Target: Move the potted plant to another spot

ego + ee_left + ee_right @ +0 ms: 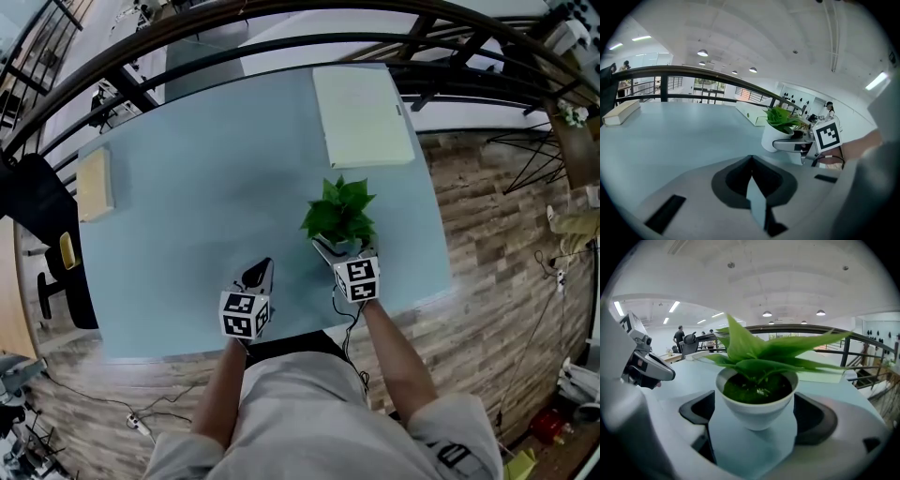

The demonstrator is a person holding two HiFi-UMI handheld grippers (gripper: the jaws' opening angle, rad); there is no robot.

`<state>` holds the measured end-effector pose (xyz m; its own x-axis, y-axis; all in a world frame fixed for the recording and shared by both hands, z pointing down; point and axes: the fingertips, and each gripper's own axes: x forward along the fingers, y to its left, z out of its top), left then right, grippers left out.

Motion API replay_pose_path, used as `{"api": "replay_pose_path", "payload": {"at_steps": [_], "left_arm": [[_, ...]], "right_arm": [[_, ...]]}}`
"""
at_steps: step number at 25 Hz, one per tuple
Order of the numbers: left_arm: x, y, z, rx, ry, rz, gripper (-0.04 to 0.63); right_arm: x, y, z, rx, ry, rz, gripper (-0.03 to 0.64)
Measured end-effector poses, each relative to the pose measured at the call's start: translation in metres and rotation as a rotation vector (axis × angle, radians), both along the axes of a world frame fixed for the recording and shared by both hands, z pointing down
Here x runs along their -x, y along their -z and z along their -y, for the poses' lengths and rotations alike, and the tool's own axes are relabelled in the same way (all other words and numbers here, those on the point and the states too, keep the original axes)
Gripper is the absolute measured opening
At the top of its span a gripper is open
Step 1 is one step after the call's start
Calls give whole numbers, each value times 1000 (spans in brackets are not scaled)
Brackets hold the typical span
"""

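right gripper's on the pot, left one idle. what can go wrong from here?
1. The right gripper seems to pinch the potted plant on just two sides of its smooth, tapered pot; it could tilt, slip or spill soil.
2. The shut left gripper sits close beside it; moving that way risks a bump.
3. The table has its near edge close by; a slip could drop the plant off.

White pot point(329, 248) from above — mostly hidden under its leaves point(339, 211) and right gripper point(344, 247)
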<state>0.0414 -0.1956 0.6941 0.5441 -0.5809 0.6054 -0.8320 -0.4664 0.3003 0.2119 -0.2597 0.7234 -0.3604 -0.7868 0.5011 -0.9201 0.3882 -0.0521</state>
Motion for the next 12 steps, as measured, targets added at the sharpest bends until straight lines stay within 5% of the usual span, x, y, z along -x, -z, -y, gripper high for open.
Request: {"api": "replay_pose_path", "payload": {"at_steps": [12], "left_arm": [[-1, 10, -35, -15, -28, -23, 11]], "right_arm": [[-6, 3, -60, 59, -106, 46, 499]]}}
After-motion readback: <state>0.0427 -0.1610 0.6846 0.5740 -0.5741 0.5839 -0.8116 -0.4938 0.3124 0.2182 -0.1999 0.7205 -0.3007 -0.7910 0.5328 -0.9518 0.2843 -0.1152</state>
